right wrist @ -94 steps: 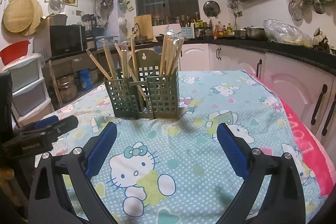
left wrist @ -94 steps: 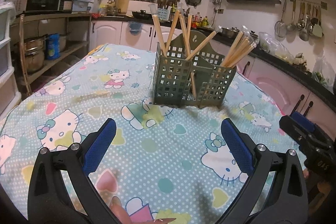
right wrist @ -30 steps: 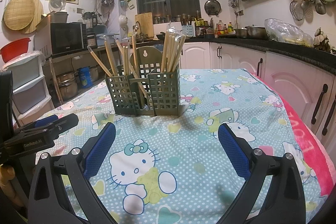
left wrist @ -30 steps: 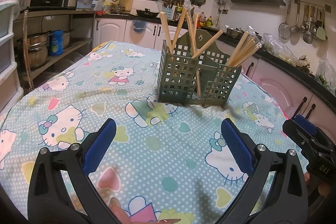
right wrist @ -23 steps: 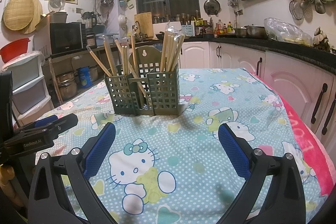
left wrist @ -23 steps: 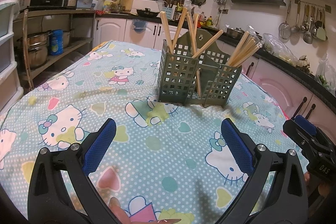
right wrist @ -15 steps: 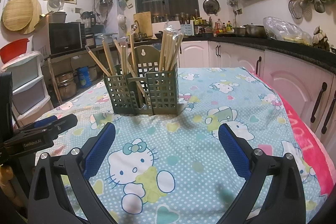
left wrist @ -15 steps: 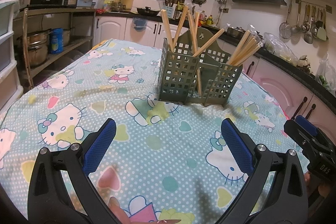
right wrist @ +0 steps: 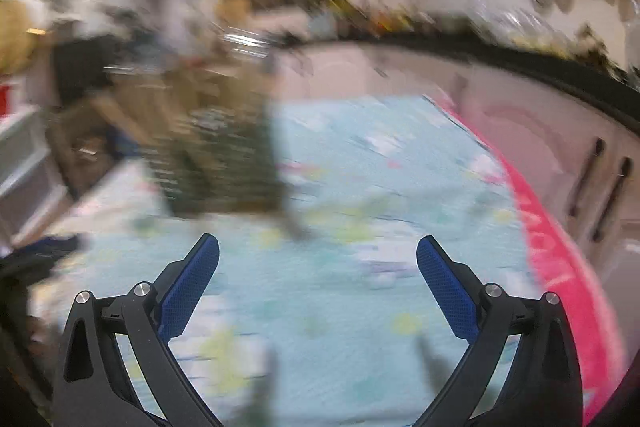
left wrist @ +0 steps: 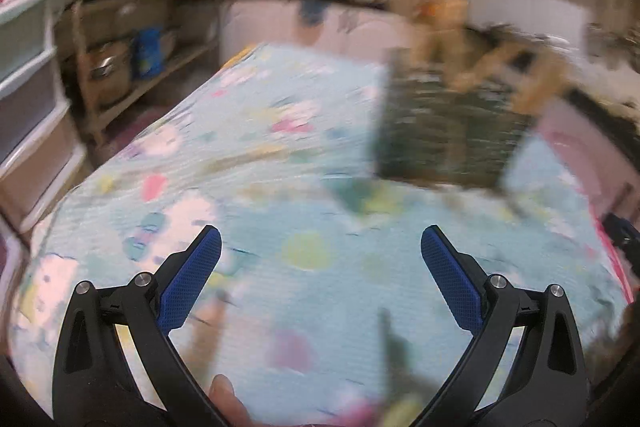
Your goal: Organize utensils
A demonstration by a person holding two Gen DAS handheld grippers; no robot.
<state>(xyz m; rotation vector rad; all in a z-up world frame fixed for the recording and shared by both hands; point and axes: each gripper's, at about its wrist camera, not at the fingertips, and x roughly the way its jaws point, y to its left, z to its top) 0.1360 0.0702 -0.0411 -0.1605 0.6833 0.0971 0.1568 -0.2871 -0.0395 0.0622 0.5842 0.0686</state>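
Left wrist view, badly blurred, shows the green caddy (left wrist: 452, 139) upright on the tabletop (left wrist: 280, 187) toward its far right corner, wooden chopsticks (left wrist: 500, 67) sticking out of it as smeared tan streaks. The left tongs (left wrist: 320, 267) hang apart above the patterned cloth, holding nothing. From the right wrist, the caddy (right wrist: 224, 163) sits toward the far left, and the right tongs (right wrist: 318, 271) likewise gape empty. Cabinets (right wrist: 560, 155) flank the tabletop's right edge.
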